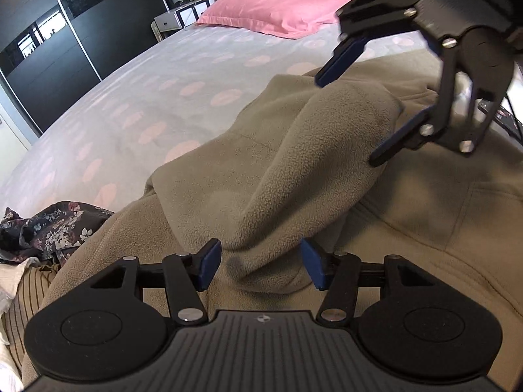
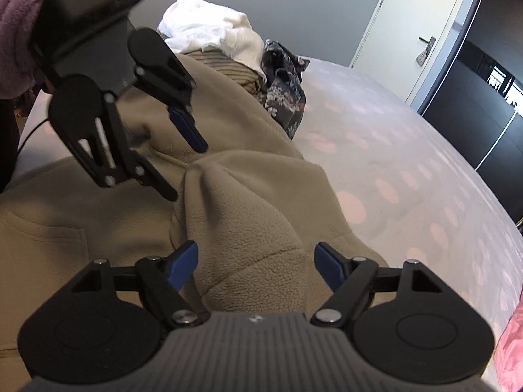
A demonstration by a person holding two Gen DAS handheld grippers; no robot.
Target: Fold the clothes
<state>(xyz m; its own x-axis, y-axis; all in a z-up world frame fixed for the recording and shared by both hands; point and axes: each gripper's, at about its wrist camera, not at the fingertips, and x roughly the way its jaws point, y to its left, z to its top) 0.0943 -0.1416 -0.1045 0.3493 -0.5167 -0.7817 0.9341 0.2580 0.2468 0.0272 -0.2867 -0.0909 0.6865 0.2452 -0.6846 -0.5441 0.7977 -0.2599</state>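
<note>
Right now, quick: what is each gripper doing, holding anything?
Left gripper: open, jaws either side of the folded fleece sleeve, not pinching it.
Right gripper: open wide, fleece between the jaws, nothing held.

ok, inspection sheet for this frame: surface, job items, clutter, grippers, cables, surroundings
surface: bed sheet, pale with pink spots.
job's things: beige fleece garment spread on the bed, one part folded over its body.
clutter: floral garment, striped cloth, white laundry piled at one edge; pink pillow.
grippers: left gripper open, fleece fold between its jaws, pads not pressing; right gripper open over the fleece.
cables: thin cable beside the bed.
surroundings: dark wardrobe, door, grey wall.
</note>
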